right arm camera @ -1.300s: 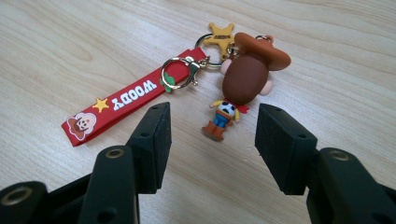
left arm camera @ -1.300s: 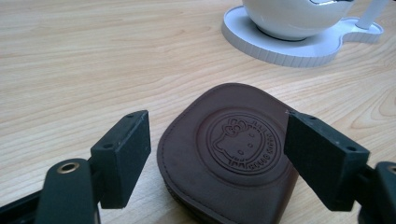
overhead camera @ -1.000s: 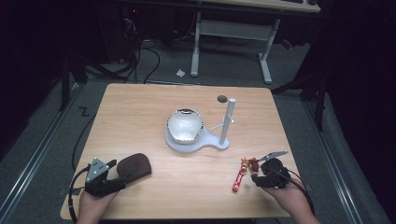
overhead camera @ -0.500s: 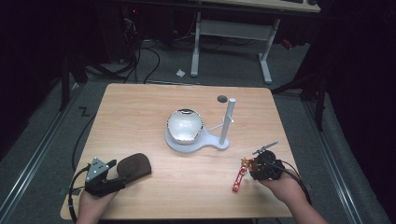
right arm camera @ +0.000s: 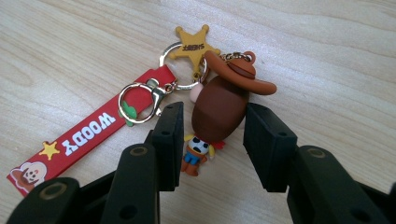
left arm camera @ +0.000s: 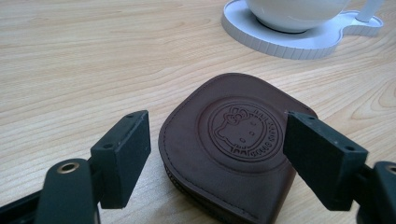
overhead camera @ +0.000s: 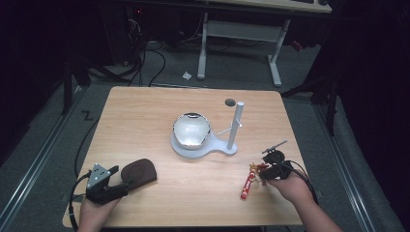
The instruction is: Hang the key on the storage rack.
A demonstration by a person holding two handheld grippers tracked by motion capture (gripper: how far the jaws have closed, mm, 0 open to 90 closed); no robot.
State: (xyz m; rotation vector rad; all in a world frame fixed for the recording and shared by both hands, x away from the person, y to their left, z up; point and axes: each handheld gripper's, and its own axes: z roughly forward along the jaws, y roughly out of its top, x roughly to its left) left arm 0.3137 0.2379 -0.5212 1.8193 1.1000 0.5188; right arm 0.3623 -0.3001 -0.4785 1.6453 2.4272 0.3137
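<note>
Resting at the near left corner, the left gripper (overhead camera: 112, 182) had its jaws spread wide on either side of the pouch (left arm camera: 233, 140), touching neither flank; the pouch lay flat just ahead. Mid-table stood the stand (overhead camera: 232, 128) with its bowl (overhead camera: 191, 129). Near right, the right gripper (right arm camera: 212, 133) bracketed the keychain (right arm camera: 219, 105), jaws partly open and barely clear of the figure, its long axis running between them, strap (right arm camera: 88, 137) trailing left. Closing looked the likely next move.
</note>
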